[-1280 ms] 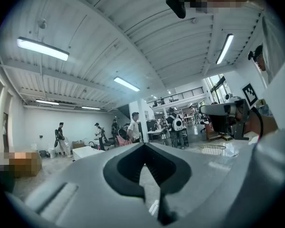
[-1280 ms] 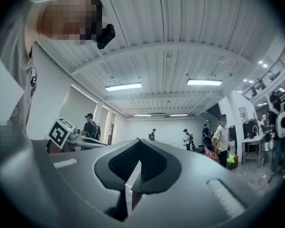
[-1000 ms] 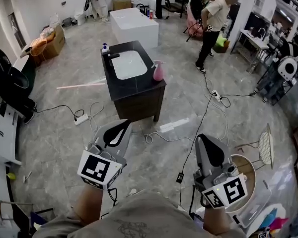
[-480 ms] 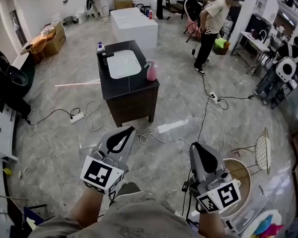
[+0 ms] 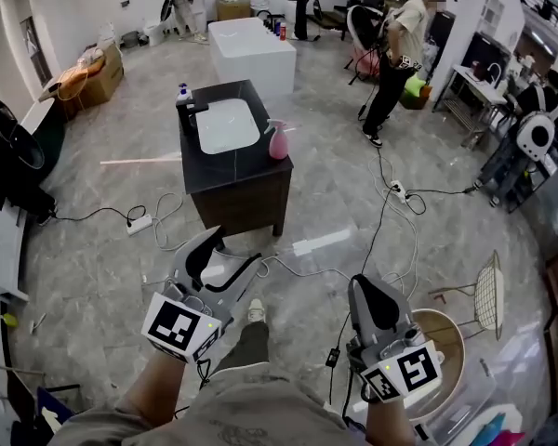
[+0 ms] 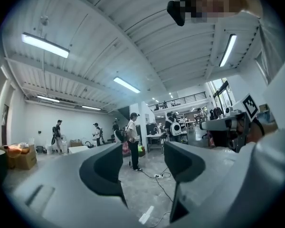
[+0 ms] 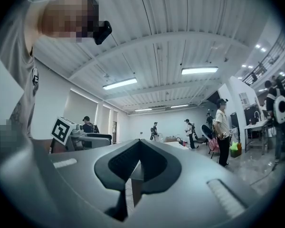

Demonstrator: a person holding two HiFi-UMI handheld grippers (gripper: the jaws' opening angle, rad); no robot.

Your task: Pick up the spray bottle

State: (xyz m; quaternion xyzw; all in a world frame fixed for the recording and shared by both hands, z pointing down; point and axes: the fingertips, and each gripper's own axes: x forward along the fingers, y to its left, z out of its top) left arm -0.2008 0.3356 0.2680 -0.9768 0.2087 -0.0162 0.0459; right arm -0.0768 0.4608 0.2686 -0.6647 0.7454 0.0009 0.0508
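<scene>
Well, both grippers sit low at 6 o'clock in the head view, well apart from the target. The left gripper (image 5: 228,252) is released: its jaws stand wide apart, and its own view shows only grey floor and a distant person in the gap. Over at 5 o'clock, the right gripper (image 5: 367,291) is clenched, with its dark pads meeting at the tips and gripping no object, as the right gripper view shows.

Up towards 12 o'clock stands the dark cabinet (image 5: 237,193) with a white basin (image 5: 228,124) set into its top. And there is the spray bottle (image 5: 278,141), pink and upright, on the counter at the basin's 3 o'clock, right by the edge. A small blue-capped bottle (image 5: 183,92) sits at the basin's 10 o'clock corner. Beyond that is a white block (image 5: 251,54), and a person (image 5: 400,54) stands at 1 o'clock. Cables (image 5: 381,203) trail across the floor between.
</scene>
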